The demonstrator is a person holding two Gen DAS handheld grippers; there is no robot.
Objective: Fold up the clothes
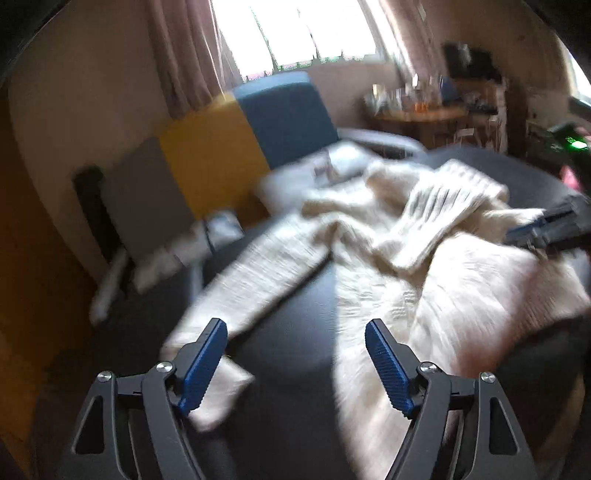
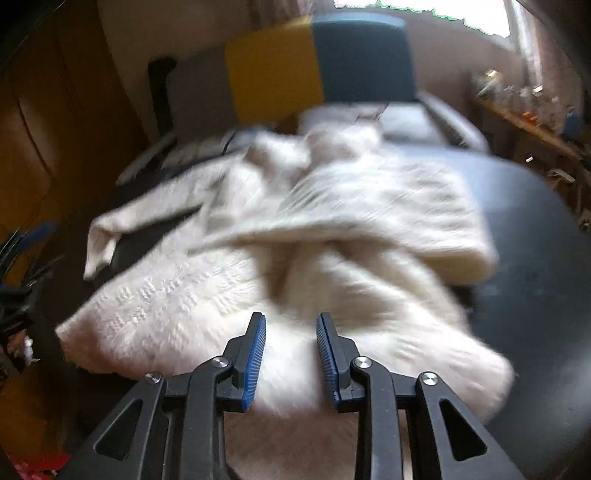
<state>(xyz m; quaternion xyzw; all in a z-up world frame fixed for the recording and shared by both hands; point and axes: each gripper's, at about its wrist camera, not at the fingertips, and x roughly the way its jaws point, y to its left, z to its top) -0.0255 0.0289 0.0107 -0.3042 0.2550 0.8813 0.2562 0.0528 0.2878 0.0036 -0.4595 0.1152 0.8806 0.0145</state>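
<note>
A cream knitted sweater (image 1: 388,236) lies rumpled on a dark bedcover (image 1: 295,369). One sleeve (image 1: 258,266) stretches toward the lower left. My left gripper (image 1: 295,325) is open above the cover, its left pad over the sleeve's cuff and nothing between the pads. In the right wrist view the sweater (image 2: 332,206) has a layer folded over its middle. My right gripper (image 2: 290,317) stands narrowly apart at the near hem, and thick knit fills the gap between its pads. The left wrist view shows the right gripper (image 1: 532,232) at the sweater's right edge. Both views are blurred.
A headboard of grey, yellow and blue panels (image 1: 207,155) stands behind white pillows (image 1: 343,158). A cluttered wooden table (image 1: 417,110) sits at the back right under a curtained window (image 1: 295,33). Wooden doors (image 2: 37,147) line the left side.
</note>
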